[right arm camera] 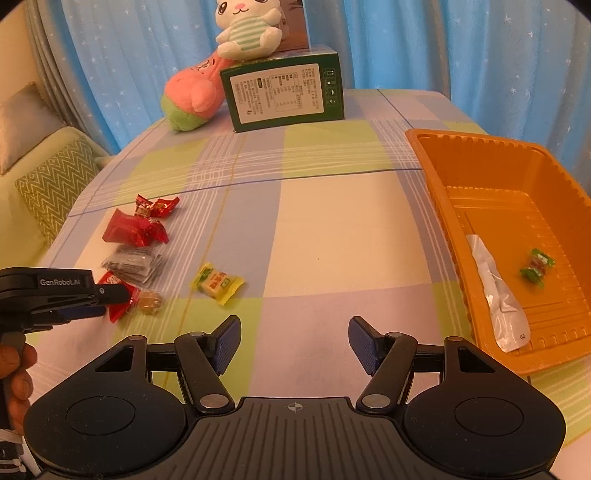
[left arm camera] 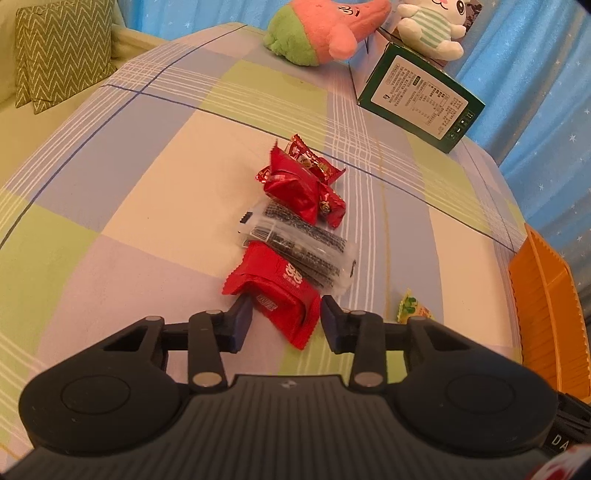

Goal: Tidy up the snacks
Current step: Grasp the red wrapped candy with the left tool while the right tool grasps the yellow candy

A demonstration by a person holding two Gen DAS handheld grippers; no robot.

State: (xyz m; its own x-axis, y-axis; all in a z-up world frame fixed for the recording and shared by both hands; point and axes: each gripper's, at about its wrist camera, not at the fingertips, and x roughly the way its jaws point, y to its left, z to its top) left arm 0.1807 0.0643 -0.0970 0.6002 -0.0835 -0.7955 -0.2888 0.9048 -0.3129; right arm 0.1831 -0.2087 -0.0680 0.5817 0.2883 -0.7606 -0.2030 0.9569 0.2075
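Note:
A row of snacks lies on the checked tablecloth: a red packet (left arm camera: 280,295) nearest, clear packs of dark sticks (left arm camera: 295,243), then a pile of red packets (left arm camera: 299,181). My left gripper (left arm camera: 286,321) is open with its fingers on either side of the nearest red packet, down at the table; it also shows in the right wrist view (right arm camera: 107,299). A yellow-green candy (right arm camera: 216,282) lies alone in the middle of the table. My right gripper (right arm camera: 293,341) is open and empty above the table. The orange tray (right arm camera: 439,177) on the right holds a white sachet (right arm camera: 495,291) and a green candy (right arm camera: 537,266).
A green box (right arm camera: 284,92) stands at the back with a white plush rabbit (right arm camera: 247,29) on top and a pink-green plush (right arm camera: 192,96) beside it. A small clear-wrapped candy (right arm camera: 149,301) lies by the left gripper. A sofa with a zigzag cushion (left arm camera: 62,51) is beyond the table's left edge.

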